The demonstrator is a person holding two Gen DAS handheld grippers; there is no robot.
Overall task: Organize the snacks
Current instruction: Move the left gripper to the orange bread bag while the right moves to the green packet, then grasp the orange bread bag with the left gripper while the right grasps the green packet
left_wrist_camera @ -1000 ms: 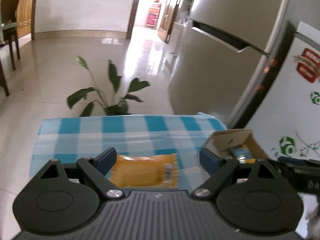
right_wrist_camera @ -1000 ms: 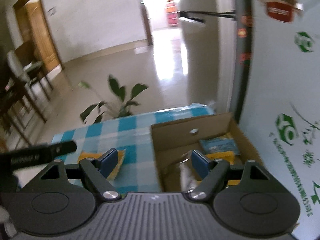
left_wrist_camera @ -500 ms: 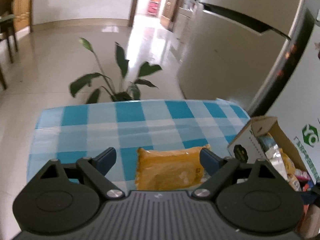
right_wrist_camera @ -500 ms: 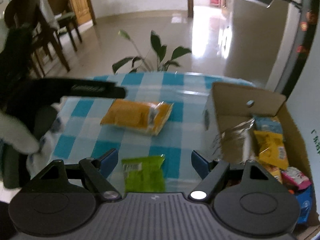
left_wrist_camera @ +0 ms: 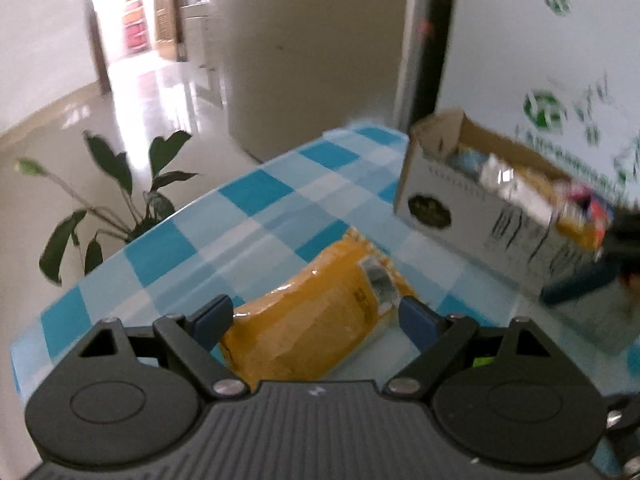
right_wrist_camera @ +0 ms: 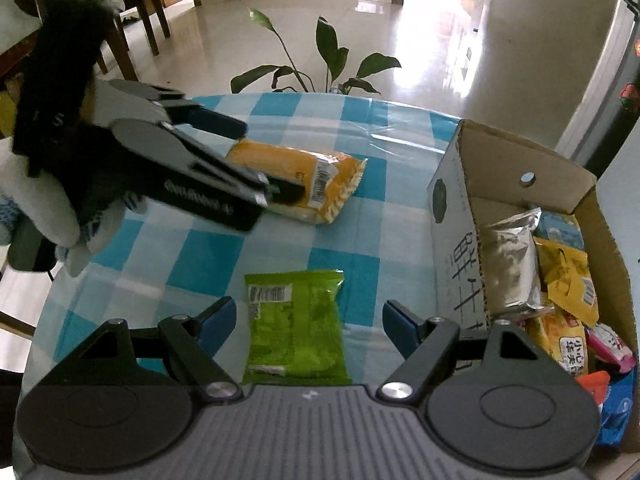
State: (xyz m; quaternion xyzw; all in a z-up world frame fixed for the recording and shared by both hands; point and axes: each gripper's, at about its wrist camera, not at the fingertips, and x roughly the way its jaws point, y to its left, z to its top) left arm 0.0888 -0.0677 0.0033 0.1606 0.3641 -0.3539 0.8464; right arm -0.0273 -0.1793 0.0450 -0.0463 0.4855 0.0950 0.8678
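An orange snack packet lies on the blue-checked tablecloth. My left gripper is open, its jaws either side of the packet's near part. In the right wrist view the left gripper straddles the orange packet. A green snack packet lies between the open jaws of my right gripper. A cardboard box at the right holds several snack packets; it also shows in the left wrist view.
A potted plant stands on the floor beyond the table's far edge. A grey fridge and a white appliance stand behind the box. Wooden chairs are at the far left.
My left gripper has swung right and dropped over the orange packet. My right gripper has come down lower over the green packet, and the box now lies closer on its right.
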